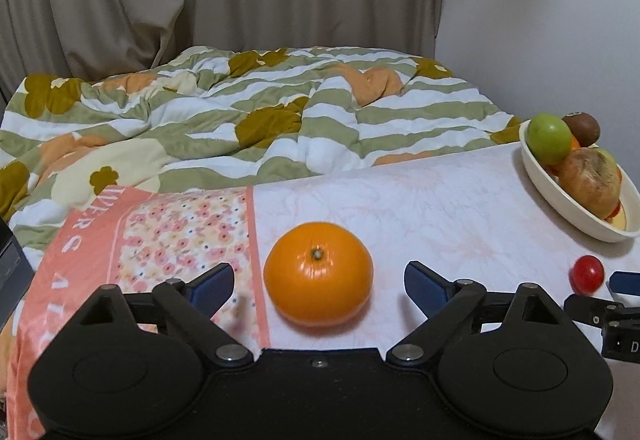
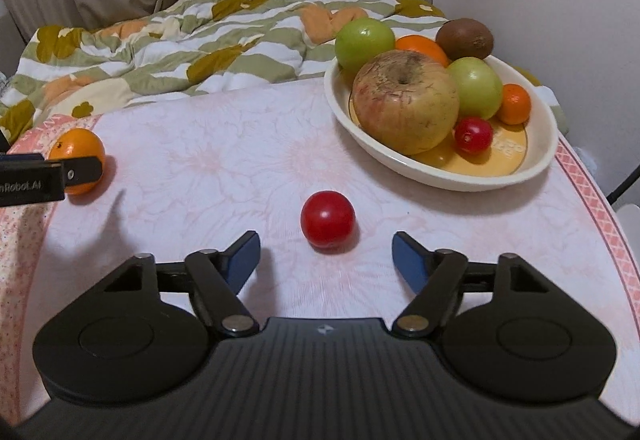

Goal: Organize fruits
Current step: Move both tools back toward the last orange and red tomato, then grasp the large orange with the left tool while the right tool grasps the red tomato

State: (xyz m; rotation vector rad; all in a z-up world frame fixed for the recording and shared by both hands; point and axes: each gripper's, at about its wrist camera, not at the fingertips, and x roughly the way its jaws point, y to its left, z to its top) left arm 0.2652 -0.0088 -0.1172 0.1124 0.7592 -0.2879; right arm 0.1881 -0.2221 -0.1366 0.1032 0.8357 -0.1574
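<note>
Left claw (image 1: 319, 284) stands wide, its blue fingers (image 1: 212, 286) flanking the orange (image 1: 318, 274) without contact, near the bench's (image 1: 440, 199) left edge by the floral border. Right claw (image 2: 324, 260) is likewise wide, the red tomato (image 2: 328, 220) just ahead on bare cloth. Fruit bowl (image 2: 400, 159) sits at the far right corner, the bed (image 2: 160, 51) beyond.
</note>
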